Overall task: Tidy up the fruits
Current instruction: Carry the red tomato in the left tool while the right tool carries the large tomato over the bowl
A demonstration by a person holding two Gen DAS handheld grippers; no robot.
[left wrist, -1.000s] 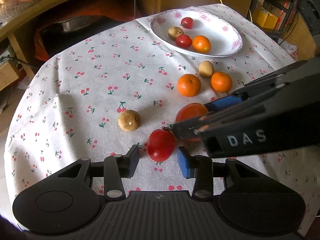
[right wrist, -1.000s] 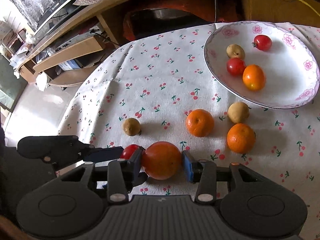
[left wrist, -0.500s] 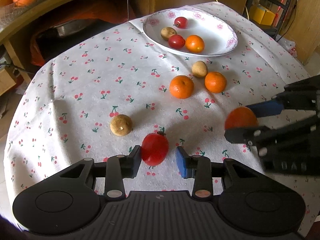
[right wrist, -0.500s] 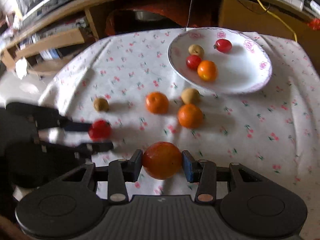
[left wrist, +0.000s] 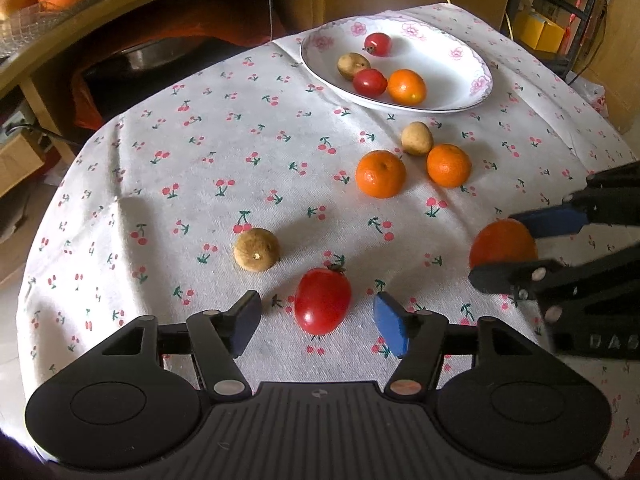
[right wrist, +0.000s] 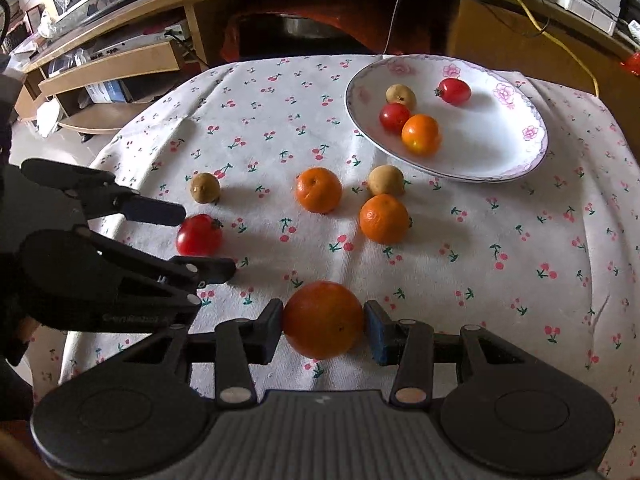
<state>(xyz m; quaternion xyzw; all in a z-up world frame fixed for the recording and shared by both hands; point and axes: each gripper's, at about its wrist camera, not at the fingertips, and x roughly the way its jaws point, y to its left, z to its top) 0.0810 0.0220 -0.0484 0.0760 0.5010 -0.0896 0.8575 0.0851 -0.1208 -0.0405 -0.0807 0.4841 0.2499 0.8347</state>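
cherry-print cloth [left wrist: 200, 168], l gripper [left wrist: 316, 320] open round tomato [left wrist: 322, 300], r gripper [right wrist: 324, 326] clamping orange [right wrist: 322, 319]

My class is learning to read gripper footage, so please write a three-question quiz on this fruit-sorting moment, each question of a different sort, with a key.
1. True or false: the right gripper is shut on an orange.
2. How many fruits lie in the plate?
A. two
B. four
C. six
3. Fill in: the left gripper is open, and a red ____ sits between its fingers on the tablecloth.

Key
1. True: both fingers press against the orange's sides.
2. B: two tomatoes, one orange and one small brown fruit.
3. tomato, with a gap on either side.
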